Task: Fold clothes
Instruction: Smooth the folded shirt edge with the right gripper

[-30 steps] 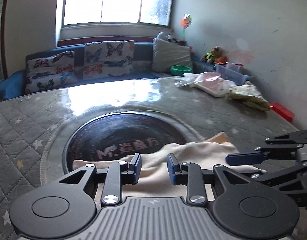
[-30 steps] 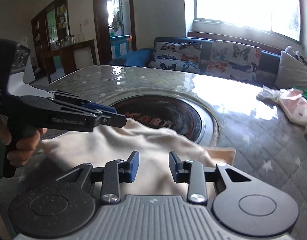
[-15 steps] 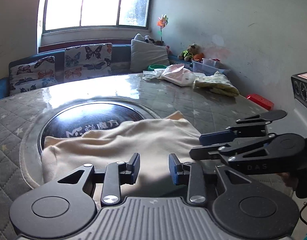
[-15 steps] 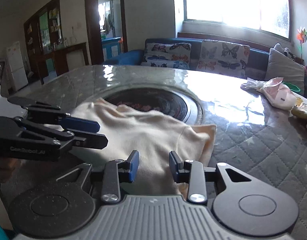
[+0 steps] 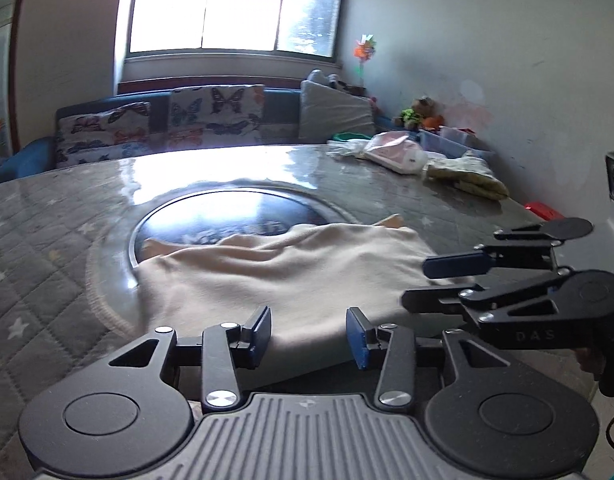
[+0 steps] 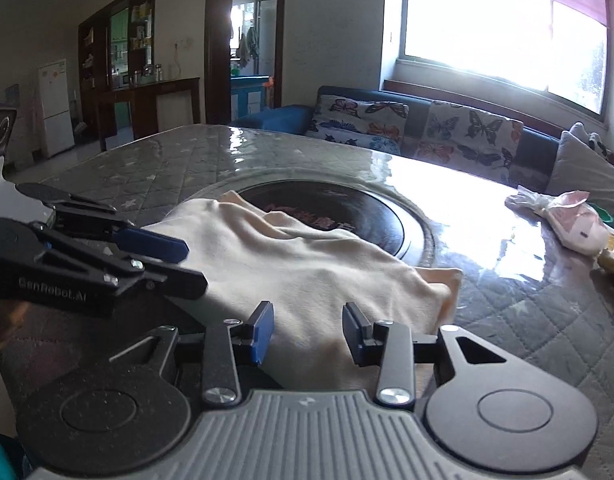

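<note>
A cream garment (image 5: 287, 276) lies spread on the quilted grey table (image 5: 47, 264), its far part over the black round centre (image 5: 227, 212). My left gripper (image 5: 309, 332) hovers at the garment's near edge, jaws opening, with the cloth lying under the gap and not pinched. The right gripper (image 5: 417, 284) enters from the right over the garment's right corner. In the right wrist view my right gripper (image 6: 309, 330) is likewise over the near edge of the garment (image 6: 307, 272), jaws opening, nothing clamped. The left gripper (image 6: 195, 264) shows at the left there.
A pink-and-white clothes bundle (image 5: 395, 152) and a yellow-green folded piece (image 5: 467, 176) sit at the table's far right. A sofa with butterfly cushions (image 5: 167, 128) stands behind the table. The wall is close on the right, with a red object (image 5: 543, 212) beside it.
Both grippers have drawn back toward the near edge, so more of the garment shows ahead of them. Both pairs of jaws stand wider than before. The garment now lies flatter.
</note>
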Available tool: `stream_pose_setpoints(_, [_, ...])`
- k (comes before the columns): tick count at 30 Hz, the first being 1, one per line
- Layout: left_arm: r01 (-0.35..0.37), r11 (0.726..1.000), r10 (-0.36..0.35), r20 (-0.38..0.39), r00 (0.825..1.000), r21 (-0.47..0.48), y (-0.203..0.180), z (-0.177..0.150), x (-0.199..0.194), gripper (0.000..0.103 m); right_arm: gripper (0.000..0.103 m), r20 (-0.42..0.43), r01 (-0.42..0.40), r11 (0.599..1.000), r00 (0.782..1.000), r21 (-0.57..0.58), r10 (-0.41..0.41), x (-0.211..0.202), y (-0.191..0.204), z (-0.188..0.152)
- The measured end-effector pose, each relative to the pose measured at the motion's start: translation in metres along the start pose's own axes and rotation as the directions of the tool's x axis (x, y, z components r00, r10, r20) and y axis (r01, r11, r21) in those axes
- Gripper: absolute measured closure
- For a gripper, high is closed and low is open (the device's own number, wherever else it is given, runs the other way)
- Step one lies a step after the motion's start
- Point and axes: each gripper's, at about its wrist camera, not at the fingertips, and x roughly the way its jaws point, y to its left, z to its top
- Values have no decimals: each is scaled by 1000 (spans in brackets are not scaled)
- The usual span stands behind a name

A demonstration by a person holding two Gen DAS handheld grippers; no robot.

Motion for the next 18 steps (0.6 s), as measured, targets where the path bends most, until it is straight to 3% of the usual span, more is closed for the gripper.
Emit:
stream_pose_setpoints(6, [-33,997,33,-11,999,-63,21,-6,-6,53,62,-26,-3,1000,1000,16,3,3,-14,0])
stream_pose_setpoints(11, [-39,997,39,-2,999,-72,23,-7,-7,52,62,-20,-44,999,999,28,45,6,-34,29])
stream_pose_setpoints(14, [-42,996,42,-3,999,-76,22,-10,-6,51,62,-28,-93,995,995,46,94,41,-42,54])
stream_pose_setpoints(18, [-40,996,40,-2,999,-85,22,-10,-5,50,62,-56,-79,996,995,30,81,81,-39,73])
